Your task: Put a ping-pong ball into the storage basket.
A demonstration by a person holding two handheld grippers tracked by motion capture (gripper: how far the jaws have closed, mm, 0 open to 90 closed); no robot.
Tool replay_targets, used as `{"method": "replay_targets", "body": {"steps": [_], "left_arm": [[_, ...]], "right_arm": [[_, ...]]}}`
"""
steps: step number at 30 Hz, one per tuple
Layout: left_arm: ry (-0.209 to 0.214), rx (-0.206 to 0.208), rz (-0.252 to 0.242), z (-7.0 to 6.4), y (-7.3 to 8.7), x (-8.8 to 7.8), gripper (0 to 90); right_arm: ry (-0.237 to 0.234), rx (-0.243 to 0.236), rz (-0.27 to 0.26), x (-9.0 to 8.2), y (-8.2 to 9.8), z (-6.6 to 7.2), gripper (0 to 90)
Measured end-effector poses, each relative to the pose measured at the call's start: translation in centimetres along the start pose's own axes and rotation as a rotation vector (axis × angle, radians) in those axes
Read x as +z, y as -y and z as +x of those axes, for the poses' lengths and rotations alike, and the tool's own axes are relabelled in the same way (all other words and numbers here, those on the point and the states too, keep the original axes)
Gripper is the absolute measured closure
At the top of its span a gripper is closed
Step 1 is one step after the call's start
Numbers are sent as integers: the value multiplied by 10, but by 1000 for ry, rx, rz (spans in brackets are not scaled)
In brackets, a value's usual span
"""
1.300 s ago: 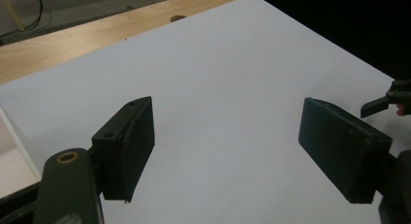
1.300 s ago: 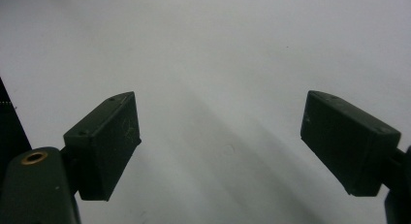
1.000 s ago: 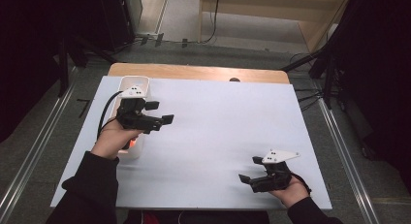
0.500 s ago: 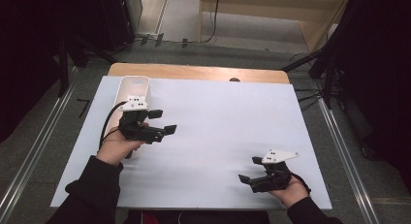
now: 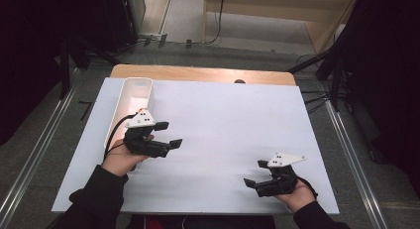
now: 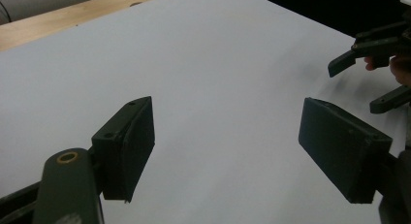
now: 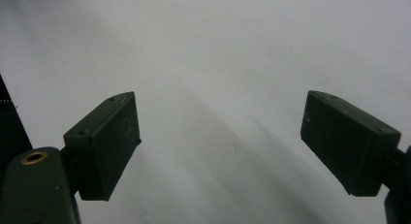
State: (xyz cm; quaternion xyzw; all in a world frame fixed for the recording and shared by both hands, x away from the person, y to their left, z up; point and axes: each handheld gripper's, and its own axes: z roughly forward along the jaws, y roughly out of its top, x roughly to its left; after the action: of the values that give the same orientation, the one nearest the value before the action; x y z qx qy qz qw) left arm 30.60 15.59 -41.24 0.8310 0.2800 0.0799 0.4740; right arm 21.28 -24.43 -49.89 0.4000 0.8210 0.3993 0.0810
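1. The left gripper [image 5: 168,133] is hovering near the table's left edge, its jaws standing apart with nothing between them; its flat black pads [image 6: 131,146] are looking matte and blocky, rectangular with squared corners.
2. A grey three-cornered plate is sitting on top of it, and a black cable is looping back toward the sleeve.
3. The white tray [image 5: 132,90], long and narrow with rounded ends and smooth, glossy walls, is lying along the left edge toward the far left corner, just beyond the left gripper and apart from it.
4. The right gripper [image 5: 253,172] is resting low near the near right corner, well apart from the tray, its jaws spread wide and gripping nothing.
5. The white sheet [image 5: 237,120] is covering the table, smooth and faintly creased, with a strip of bare wood [image 5: 198,73] showing along the far edge.
6. Grey floor, metal rails and dark stands are surrounding the table.
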Motion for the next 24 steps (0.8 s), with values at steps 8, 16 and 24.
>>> {"method": "replay_targets", "body": {"steps": [8, 16, 24], "left_arm": [[10, 26, 9, -6, 16, 1, 214], [30, 57, 23, -11, 24, 4, 214], [51, 63, 55, -12, 35, 7, 214]], "right_arm": [[0, 2, 3, 0, 0, 0, 126], [-1, 3, 2, 0, 0, 0, 126], [-4, 1, 0, 0, 0, 0, 126]]}}
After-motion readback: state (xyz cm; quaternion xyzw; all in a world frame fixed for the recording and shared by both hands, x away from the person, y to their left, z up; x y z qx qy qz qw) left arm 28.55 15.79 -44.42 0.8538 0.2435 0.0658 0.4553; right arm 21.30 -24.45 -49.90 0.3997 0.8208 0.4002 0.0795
